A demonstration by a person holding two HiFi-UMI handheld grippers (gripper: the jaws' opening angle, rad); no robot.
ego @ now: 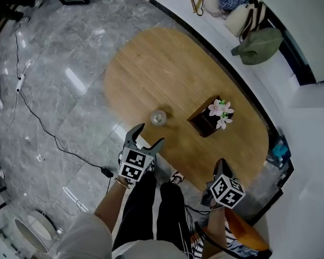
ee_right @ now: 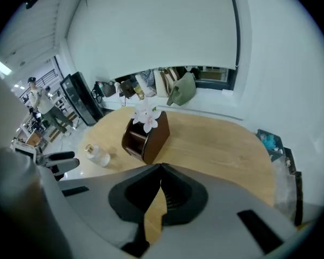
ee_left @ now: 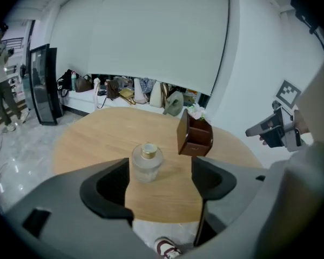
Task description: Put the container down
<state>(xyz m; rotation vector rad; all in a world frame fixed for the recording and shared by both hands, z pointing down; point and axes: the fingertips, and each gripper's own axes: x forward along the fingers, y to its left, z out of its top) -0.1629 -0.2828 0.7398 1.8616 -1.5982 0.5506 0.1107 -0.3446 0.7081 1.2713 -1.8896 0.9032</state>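
Observation:
A small frosted glass container (ego: 159, 117) with a gold cap stands upright on the oval wooden table (ego: 151, 63) near its front edge. In the left gripper view the container (ee_left: 146, 162) stands just beyond the jaws, apart from them. My left gripper (ego: 144, 135) is open and holds nothing, just short of the table edge. My right gripper (ego: 222, 164) is shut with nothing between its jaws, at the table's near right edge. The container (ee_right: 98, 155) shows at the left in the right gripper view.
A dark brown wooden box (ego: 206, 120) with pink-white flowers (ego: 221, 112) stands right of the container. Bags (ego: 257, 45) lie along the white ledge behind the table. A cable (ego: 43, 128) runs across the grey marble floor. The person's legs (ego: 151, 209) are below.

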